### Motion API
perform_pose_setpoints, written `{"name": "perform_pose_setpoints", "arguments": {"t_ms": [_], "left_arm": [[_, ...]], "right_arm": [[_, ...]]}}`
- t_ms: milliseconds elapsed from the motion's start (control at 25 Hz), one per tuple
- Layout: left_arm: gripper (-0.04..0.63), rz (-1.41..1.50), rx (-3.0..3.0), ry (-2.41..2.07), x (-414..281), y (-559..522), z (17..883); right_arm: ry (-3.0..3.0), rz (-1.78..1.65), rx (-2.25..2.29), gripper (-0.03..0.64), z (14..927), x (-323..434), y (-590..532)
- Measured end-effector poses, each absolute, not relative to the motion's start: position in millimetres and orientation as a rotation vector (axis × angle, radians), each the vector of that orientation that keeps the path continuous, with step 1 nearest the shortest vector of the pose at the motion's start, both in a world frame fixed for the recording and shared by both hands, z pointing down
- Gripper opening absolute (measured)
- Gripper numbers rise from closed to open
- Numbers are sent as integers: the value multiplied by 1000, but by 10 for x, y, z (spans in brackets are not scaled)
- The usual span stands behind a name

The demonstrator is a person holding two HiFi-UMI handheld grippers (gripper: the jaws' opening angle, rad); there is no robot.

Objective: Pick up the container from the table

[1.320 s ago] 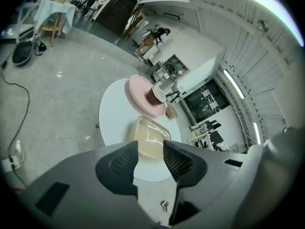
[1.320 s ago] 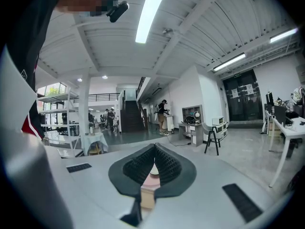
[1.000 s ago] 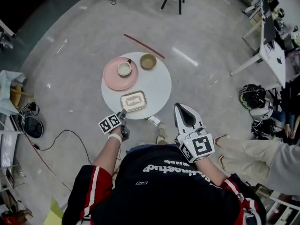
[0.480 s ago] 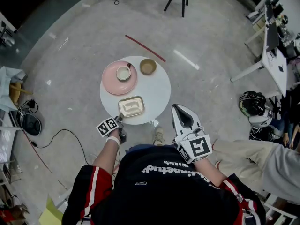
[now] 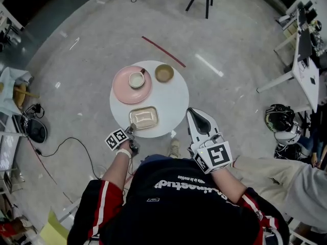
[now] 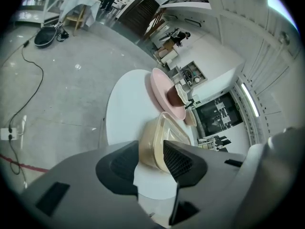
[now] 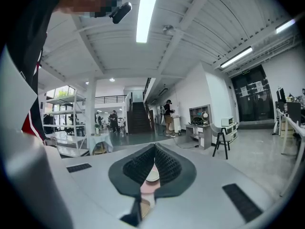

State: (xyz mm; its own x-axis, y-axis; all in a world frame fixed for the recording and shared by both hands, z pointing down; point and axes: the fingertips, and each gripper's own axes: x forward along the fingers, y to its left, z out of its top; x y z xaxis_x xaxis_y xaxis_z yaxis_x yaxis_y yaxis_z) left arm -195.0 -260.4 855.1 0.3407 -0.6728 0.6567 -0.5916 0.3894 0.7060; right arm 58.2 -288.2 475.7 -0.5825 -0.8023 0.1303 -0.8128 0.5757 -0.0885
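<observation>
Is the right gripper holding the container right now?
No, the right gripper has its jaws together with nothing gripped, while the container has its wall between the jaws of the left gripper.

Site type: large open lab or workshop hall; evidence follows. Bare grey floor lies all round the left claw; a loose cable runs over it to that claw's left; white desks with kit stand far right of the right claw; helmets lie on the floor to its right; ahead of the right claw are strip lights on a high ribbed ceiling, a staircase to an upper gallery, shelving and standing people.
</observation>
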Motion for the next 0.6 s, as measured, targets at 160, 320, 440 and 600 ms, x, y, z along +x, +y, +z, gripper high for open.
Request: {"name": "perform_pose_setpoints", "arguments": {"t_ms": [160,320,440,600], "left_arm": [[156,-120,1259,-1326,-1964,-2620,8534],[113,-155,1254,-1316,-1941,-2639,8519],[109,-179,1246,-1306,-1934,-2649,8520],[95,-197,1241,-1300,-1936,-2642,8506]], "right_arm": [[-2723,209,1398,8,4754,627,-2950],[-2721,226,1395,8,4795,667,-2953],[-2721,238,1398,8,4808,675,-2974],[-2720,244,1396,8,4802,669,-2968]]}}
